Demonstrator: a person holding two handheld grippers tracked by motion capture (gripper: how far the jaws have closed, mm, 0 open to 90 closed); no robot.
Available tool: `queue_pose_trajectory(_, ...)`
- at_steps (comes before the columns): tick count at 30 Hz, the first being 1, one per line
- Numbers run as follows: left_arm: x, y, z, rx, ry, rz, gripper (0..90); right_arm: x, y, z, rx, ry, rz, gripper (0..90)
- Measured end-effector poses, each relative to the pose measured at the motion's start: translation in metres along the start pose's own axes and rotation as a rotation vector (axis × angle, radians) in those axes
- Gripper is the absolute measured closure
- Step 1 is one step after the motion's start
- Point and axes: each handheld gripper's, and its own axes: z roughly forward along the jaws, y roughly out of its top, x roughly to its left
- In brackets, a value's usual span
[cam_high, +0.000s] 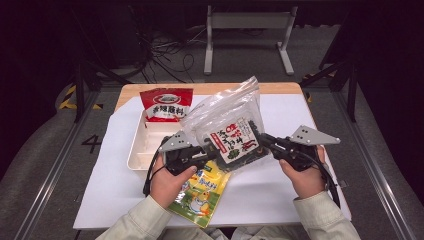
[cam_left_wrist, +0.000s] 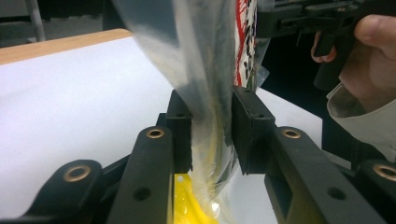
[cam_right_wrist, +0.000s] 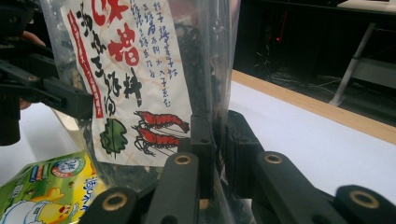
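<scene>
A clear zip bag (cam_high: 225, 111) hangs upright above the table, with a seaweed packet (cam_high: 234, 141) inside it that bears a white label, red characters and shrimps. My left gripper (cam_high: 210, 151) grips the bag's lower left side. In the left gripper view the film (cam_left_wrist: 201, 56) is bunched between the two pads of that gripper (cam_left_wrist: 212, 105). My right gripper (cam_high: 261, 140) is shut on the bag's right edge. In the right gripper view the jaws of that gripper (cam_right_wrist: 217, 123) stand close together on the bag's film (cam_right_wrist: 205, 56), beside the packet's label (cam_right_wrist: 130, 84).
A yellow-green snack packet (cam_high: 202, 192) lies on the white sheet (cam_high: 280, 190) under the bag, near my left hand. A white tray (cam_high: 142, 150) stands at the left with a red packet (cam_high: 165, 105) leaning in its far end. The wooden table edge (cam_high: 200, 89) runs along the back.
</scene>
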Motion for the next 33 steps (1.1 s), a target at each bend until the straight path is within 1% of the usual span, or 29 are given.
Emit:
queue_pose_trajectory(1,-0.001,0.000,-0.001,-0.007,-0.006,-0.001,72.4,0.000,0.000,0.000,0.007,0.002,0.001,81.7)
queue_pose_trajectory(3,-0.002,0.001,-0.002,-0.008,-0.010,0.001,73.3,-0.001,-0.001,0.001,0.003,0.008,0.006,81.4)
queue_pose_trajectory(5,-0.001,0.002,-0.003,-0.010,-0.015,0.016,73.8,-0.001,-0.001,0.001,0.003,0.010,0.005,81.0)
queue_pose_trajectory(7,-0.001,0.002,-0.003,-0.010,-0.026,0.014,73.9,-0.001,0.000,0.000,-0.002,0.010,0.005,80.1)
queue_pose_trajectory(9,0.000,0.003,-0.004,-0.009,-0.028,0.027,74.0,-0.001,0.000,0.000,-0.003,0.013,0.003,78.6)
queue_pose_trajectory(10,0.000,0.004,-0.005,-0.005,-0.033,0.023,74.1,-0.001,0.000,0.000,-0.005,0.015,-0.001,76.7)
queue_pose_trajectory(11,-0.001,0.005,-0.006,-0.004,-0.032,0.032,74.2,-0.001,0.000,0.000,-0.003,0.014,0.001,74.1)
queue_pose_trajectory(12,-0.001,0.006,-0.008,-0.004,-0.032,0.042,74.4,-0.001,-0.001,0.001,-0.001,0.012,-0.002,68.9)
queue_pose_trajectory(13,-0.001,0.006,-0.008,-0.004,-0.032,0.042,74.5,-0.001,-0.001,0.001,-0.005,-0.002,-0.008,66.7)
queue_pose_trajectory(14,-0.002,0.009,-0.011,0.002,-0.039,0.046,74.6,-0.002,-0.001,0.001,-0.010,0.003,-0.004,64.6)
queue_pose_trajectory(15,-0.001,0.011,-0.013,0.006,-0.039,0.062,74.6,-0.002,0.000,0.000,-0.015,0.006,-0.003,63.1)
queue_pose_trajectory(16,-0.002,0.012,-0.016,0.007,-0.040,0.062,74.7,-0.002,0.000,0.000,-0.017,0.014,0.001,61.8)
queue_pose_trajectory(17,-0.002,0.015,-0.018,0.011,-0.036,0.087,74.8,-0.002,0.000,-0.001,-0.022,0.019,0.001,60.4)
queue_pose_trajectory(19,-0.003,0.018,-0.022,0.022,-0.031,0.097,74.8,-0.001,0.001,-0.002,-0.027,0.014,-0.003,59.0)
queue_pose_trajectory(21,-0.003,0.021,-0.028,0.043,-0.010,0.122,74.8,-0.001,0.002,-0.004,-0.033,0.014,0.001,59.9)
queue_pose_trajectory(22,-0.003,0.021,-0.028,0.043,-0.010,0.122,74.9,-0.001,0.002,-0.005,-0.031,0.010,0.000,59.7)
queue_pose_trajectory(23,-0.001,0.023,-0.030,0.056,0.004,0.149,74.9,-0.001,0.002,-0.005,-0.031,0.010,0.000,59.7)
queue_pose_trajectory(25,-0.001,0.026,-0.036,0.065,0.005,0.161,75.0,-0.003,0.002,-0.007,-0.033,0.015,0.006,59.1)
queue_pose_trajectory(27,0.000,0.029,-0.042,0.063,0.005,0.172,75.0,-0.004,0.003,-0.009,-0.032,0.011,0.008,58.5)
queue_pose_trajectory(28,0.001,0.031,-0.046,0.057,0.011,0.189,75.0,-0.005,0.003,-0.010,-0.035,0.013,0.012,58.2)
queue_pose_trajectory(29,0.001,0.032,-0.049,0.055,0.015,0.188,75.1,-0.006,0.003,-0.011,-0.037,0.010,0.015,57.7)
queue_pose_trajectory(31,0.003,0.035,-0.057,0.049,0.024,0.205,75.1,-0.008,0.003,-0.013,-0.037,0.010,0.021,56.2)
queue_pose_trajectory(33,0.004,0.039,-0.066,0.030,0.034,0.213,75.2,-0.010,0.002,-0.013,-0.038,0.013,0.034,55.3)
